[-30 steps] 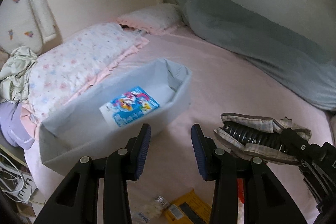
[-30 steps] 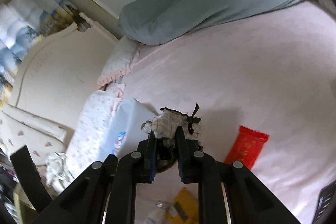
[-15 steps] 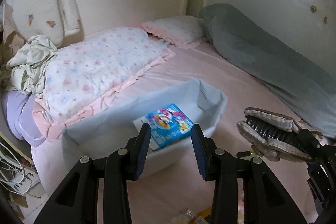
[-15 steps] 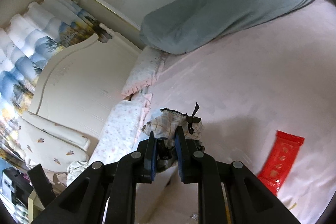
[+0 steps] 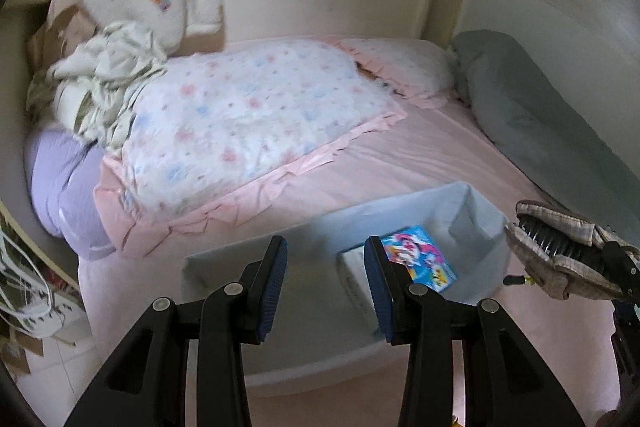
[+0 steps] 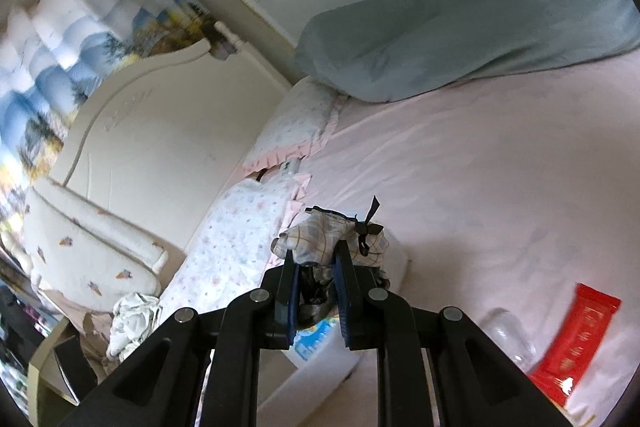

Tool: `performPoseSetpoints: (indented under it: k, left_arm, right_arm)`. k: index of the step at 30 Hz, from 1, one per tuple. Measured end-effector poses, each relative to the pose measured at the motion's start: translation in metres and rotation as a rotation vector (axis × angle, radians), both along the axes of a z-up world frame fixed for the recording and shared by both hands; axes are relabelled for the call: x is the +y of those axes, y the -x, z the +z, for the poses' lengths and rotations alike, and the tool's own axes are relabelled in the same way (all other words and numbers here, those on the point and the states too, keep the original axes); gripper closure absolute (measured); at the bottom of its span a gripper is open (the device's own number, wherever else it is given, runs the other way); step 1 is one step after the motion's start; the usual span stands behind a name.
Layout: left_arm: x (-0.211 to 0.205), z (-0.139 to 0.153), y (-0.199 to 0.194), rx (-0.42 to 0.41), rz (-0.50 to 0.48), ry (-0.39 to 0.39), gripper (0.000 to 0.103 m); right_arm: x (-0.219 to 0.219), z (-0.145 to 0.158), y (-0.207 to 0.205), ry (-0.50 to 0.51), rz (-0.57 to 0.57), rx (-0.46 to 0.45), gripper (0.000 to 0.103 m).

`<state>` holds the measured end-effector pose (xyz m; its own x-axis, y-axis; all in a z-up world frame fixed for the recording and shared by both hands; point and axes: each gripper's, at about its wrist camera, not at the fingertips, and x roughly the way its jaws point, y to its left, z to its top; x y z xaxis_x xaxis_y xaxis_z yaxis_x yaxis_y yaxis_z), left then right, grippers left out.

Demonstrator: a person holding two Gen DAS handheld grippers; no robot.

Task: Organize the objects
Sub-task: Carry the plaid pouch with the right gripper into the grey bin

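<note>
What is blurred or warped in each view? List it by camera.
Left wrist view: motion smear on the floral pink-frilled pillow and headboard, fisheye bending at the rim, left tongs sharp. Right wrist view: blue-and-white landscape curtain streaked, red snack packet soft, checked fabric pouch in the right tongs crisp.

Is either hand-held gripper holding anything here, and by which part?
The right hand-held gripper grips a plaid hair clip by its dark lower end, plaid part sticking out. The left hand-held gripper holds nothing.
</note>
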<state>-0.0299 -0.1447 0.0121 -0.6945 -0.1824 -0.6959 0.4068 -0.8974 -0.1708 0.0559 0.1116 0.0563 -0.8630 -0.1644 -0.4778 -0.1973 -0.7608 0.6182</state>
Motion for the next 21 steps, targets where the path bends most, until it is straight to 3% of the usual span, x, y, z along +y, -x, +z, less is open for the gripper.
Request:
performPoseSetpoints:
  k: [3,9,13,21]
  left_arm:
    - [-0.014,-0.011,0.004,-0.019,-0.008,-0.086,0.063]
    - [-0.026,-0.032,0.012,-0.075,-0.024,-0.234,0.063]
    - [-0.019,-0.041,0.023,-0.118,-0.101,-0.285,0.062]
    - [-0.018,-0.069,0.046,-0.229,-0.132,-0.334,0.062]
  right_arm:
    - [-0.015,-0.001,0.016,-0.037,0.009,-0.01,0.087]
    - [-0.029,-0.025,0.043,-0.005,-0.011,-0.036,0.087]
    - [-0.025,-0.047,0.056,0.066,-0.051,-0.091,0.087]
    - [-0.042,-0.058,0.088,-0.024,-0.067,-0.206,0.083]
